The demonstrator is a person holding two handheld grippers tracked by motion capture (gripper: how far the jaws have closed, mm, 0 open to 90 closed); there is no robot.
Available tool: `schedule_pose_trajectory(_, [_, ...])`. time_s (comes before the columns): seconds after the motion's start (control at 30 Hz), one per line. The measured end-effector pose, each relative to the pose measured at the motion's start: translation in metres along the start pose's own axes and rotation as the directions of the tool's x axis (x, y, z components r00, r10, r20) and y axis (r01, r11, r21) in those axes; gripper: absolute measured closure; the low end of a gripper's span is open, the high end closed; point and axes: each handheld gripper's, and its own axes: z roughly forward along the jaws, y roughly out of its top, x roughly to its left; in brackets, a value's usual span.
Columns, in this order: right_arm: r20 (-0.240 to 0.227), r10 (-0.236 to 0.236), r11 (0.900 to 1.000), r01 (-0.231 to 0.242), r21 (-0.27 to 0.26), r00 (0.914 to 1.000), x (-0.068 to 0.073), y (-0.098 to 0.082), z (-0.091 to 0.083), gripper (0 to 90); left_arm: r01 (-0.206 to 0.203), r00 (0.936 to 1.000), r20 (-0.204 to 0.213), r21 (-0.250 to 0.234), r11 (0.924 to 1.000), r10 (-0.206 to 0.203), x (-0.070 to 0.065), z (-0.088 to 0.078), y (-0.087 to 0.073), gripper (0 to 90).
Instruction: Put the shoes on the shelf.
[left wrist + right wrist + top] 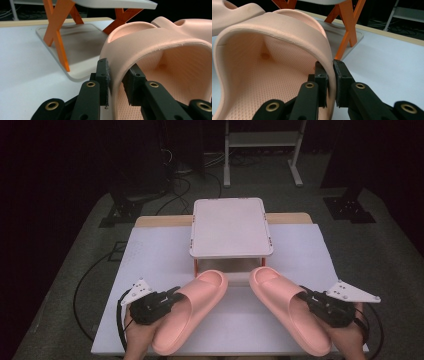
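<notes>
On the white table [150,255] there are 2 pink slide sandals, 1 in each gripper, toes angled inward toward the middle. The left gripper [172,296] is clamped on the outer edge of the left slide's [192,307] strap; in the left gripper view its jaws pinch that wall from both sides. The right gripper [306,296] grips the right slide [287,307] the same way, jaws tight on the strap edge. Just beyond the toes stands 1 small 2-tier shoe rack [231,227], with a white top shelf, orange crossed legs [57,32] and a lower tray [82,42] on the table. Behind the table, on the grey floor, are black cables [172,185] and 1 white stand [262,150].
</notes>
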Motion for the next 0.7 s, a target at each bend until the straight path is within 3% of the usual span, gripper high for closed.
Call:
schedule_pose_trajectory(0.27, [-0.004,0.004,1.000,-0.004,-0.031,1.0000,0.004,0.013,-0.008,81.8,-0.007,0.9989,0.045,-0.005,1.0000,0.008,-0.006,-0.002,0.018,74.6])
schedule_pose_trajectory(0.7, [-0.006,-0.025,0.998,0.025,-0.058,0.9997,0.008,0.044,-0.015,81.7,-0.047,0.9959,0.077,-0.018,0.9987,0.048,-0.013,-0.004,0.051,74.6])
